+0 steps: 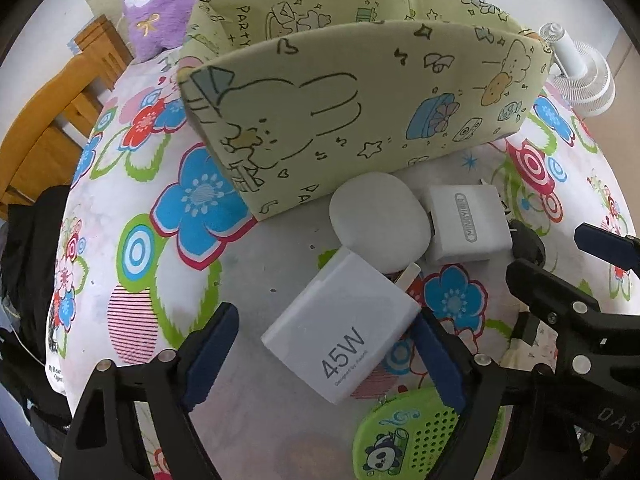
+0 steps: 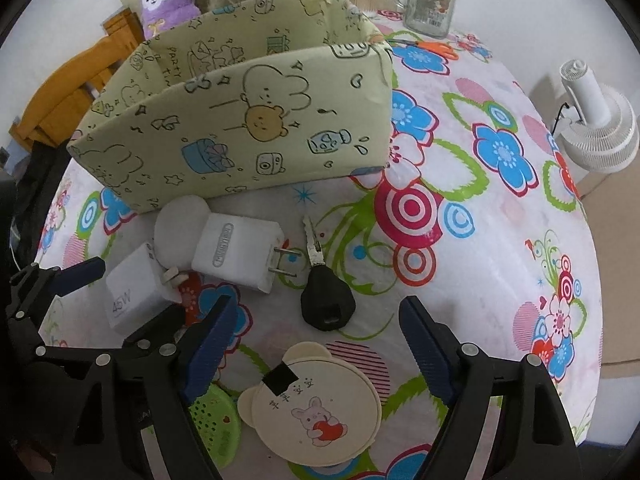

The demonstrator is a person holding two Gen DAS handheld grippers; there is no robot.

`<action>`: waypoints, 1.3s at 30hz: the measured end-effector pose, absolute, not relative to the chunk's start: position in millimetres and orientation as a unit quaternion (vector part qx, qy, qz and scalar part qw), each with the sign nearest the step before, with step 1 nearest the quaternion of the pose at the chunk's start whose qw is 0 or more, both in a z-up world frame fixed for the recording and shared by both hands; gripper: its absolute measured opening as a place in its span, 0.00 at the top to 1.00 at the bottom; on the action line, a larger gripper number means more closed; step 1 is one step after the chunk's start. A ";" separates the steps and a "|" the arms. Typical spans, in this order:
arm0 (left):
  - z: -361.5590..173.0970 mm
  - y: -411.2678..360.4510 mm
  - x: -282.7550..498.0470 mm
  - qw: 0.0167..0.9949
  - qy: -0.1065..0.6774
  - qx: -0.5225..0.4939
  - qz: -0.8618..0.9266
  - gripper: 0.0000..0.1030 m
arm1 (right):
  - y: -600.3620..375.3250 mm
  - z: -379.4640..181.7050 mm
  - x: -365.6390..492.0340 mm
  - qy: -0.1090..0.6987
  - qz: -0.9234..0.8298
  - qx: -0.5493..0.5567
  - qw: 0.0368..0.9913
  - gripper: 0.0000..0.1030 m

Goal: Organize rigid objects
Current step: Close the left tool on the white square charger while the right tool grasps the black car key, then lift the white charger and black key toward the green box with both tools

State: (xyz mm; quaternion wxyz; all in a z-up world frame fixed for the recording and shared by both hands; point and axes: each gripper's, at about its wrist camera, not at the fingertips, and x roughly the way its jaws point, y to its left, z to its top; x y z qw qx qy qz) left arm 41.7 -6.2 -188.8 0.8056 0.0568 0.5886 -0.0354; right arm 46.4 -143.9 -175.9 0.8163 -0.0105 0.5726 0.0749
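Matt white plastic 45W charger (image 1: pixel 340 330), fuzzy purple plush toy (image 1: pixel 158 4), glossy flowered tablecloth (image 2: pixel 480 240), clear glass jar (image 2: pixel 430 4).

Both hand-held grippers point steeply downward side by side, left (image 1: pixel 324 354) and right (image 2: pixel 316 344), jaws apart.

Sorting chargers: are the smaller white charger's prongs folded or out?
Out: two metal prongs stick out of the smaller white charger, pointing toward the black key.

I see both wrist views evenly and softly lit, bright enough, with no hard glare. Shadows are faint, pooling just under the patterned storage box (image 1: pixel 360 112) and the white 45W charger (image 1: pixel 340 336). Heavy fisheye bending curves the worktop (image 2: pixel 500 240) edges; black vignette fills the corners. Focus looks sharp.
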 end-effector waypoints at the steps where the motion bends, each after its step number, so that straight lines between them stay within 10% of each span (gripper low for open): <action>1: -190.3 -5.0 44.0 0.805 0.589 0.056 -0.040 0.17 | -144.7 -176.8 47.0 0.574 0.074 -0.010 0.816 0.18; 20: -183.8 -13.4 26.3 0.798 0.602 0.016 -0.002 0.30 | -145.5 -184.8 50.8 0.577 0.078 -0.010 0.813 0.18; 39: -185.4 -7.3 37.9 0.797 0.604 -0.008 0.019 0.30 | -131.1 -192.9 49.9 0.562 0.095 -0.071 0.819 0.66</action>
